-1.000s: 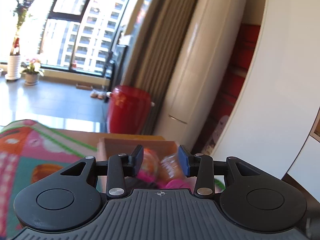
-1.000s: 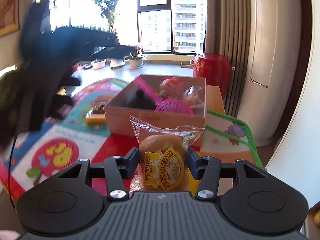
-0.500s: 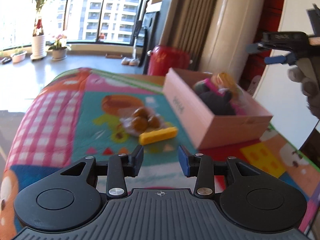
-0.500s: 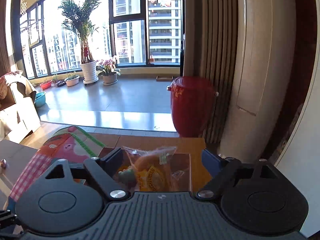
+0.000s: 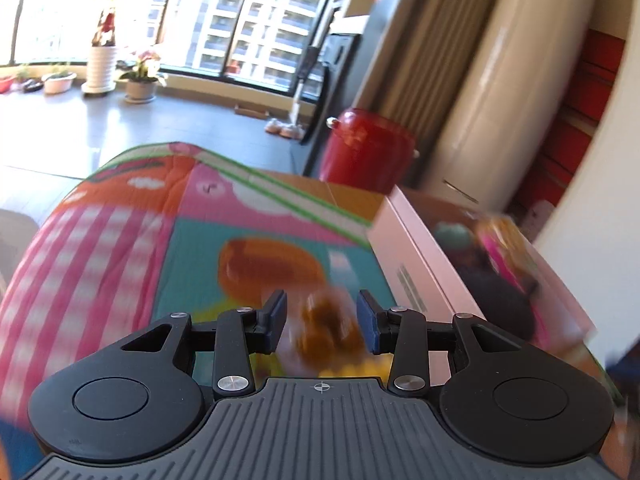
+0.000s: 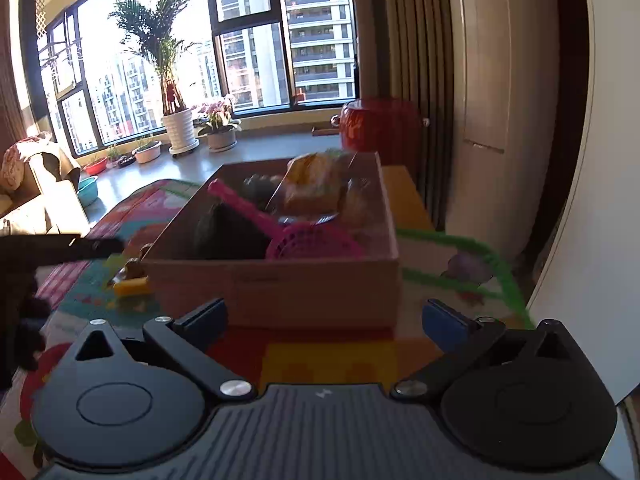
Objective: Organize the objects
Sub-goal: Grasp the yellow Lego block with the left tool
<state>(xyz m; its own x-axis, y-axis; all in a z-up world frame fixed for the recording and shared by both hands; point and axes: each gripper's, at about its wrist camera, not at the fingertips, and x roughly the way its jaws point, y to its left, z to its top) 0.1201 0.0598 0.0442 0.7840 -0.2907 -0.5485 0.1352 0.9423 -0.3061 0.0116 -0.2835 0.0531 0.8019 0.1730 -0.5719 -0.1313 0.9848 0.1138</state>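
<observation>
My left gripper (image 5: 321, 304) hangs low over the colourful mat, jaws partly open. A blurred clear bag of brown snacks (image 5: 326, 322) lies between its fingertips without touching the pads, and a yellow bar (image 5: 356, 370) lies just nearer. My right gripper (image 6: 325, 312) faces the near wall of the cardboard box (image 6: 280, 284); its jaws are opening wide with nothing between them. The bread packet (image 6: 316, 184) lies in the box with a pink strainer (image 6: 312, 242) and a dark object (image 6: 228, 236). The same box (image 5: 416, 264) is on the right in the left wrist view.
A red pot (image 6: 380, 128) stands on the floor behind the table. A white cabinet side (image 6: 592, 200) rises close on the right. The patterned mat (image 5: 120, 240) covers the table left of the box. Potted plants (image 6: 180, 132) line the window.
The right gripper let go of the bread packet into the box, drew back and spread wide. The left gripper swung from the box to the brown snack bag and sank toward it.
</observation>
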